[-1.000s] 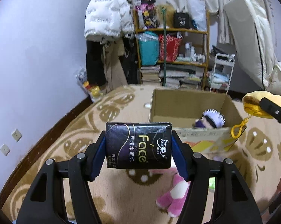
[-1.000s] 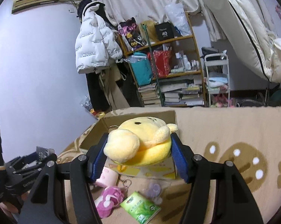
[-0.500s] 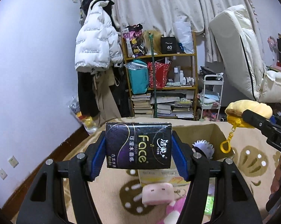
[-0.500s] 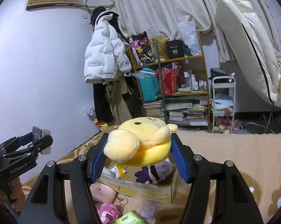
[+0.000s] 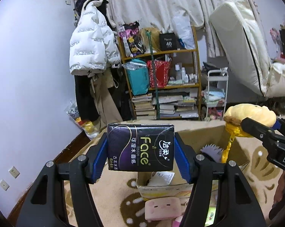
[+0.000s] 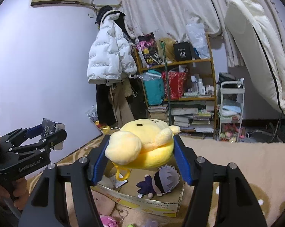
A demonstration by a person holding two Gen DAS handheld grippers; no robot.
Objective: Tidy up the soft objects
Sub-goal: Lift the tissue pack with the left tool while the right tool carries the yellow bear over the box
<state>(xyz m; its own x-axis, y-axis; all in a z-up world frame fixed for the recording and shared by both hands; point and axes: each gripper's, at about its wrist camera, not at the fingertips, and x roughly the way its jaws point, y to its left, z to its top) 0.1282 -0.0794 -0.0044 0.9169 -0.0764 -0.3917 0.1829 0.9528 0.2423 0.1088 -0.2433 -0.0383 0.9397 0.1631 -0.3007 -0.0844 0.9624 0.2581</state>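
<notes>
My left gripper (image 5: 140, 149) is shut on a dark tissue pack (image 5: 140, 147) printed "Face", held in the air in front of the open cardboard box (image 5: 205, 134). My right gripper (image 6: 140, 149) is shut on a yellow plush toy (image 6: 142, 143) with a yellow clip dangling, held over the cardboard box (image 6: 142, 202). A small doll with grey-white hair (image 6: 161, 181) lies inside the box. In the left wrist view the yellow plush (image 5: 250, 115) and the right gripper show at the right edge. The left gripper (image 6: 45, 134) shows at the left of the right wrist view.
A pink square plush (image 5: 162, 206), a pink toy (image 6: 108, 221) and a green packet (image 5: 210, 215) lie on the patterned beige carpet (image 6: 237, 162) in front of the box. A cluttered bookshelf (image 5: 161, 87), a white trolley (image 5: 216, 92), hanging coats and a leaning mattress (image 5: 246, 45) stand at the back.
Both grippers have risen and tilted up with their loads, so more of the room shows. The box now sits lower in both views; the yellow plush has come over its opening.
</notes>
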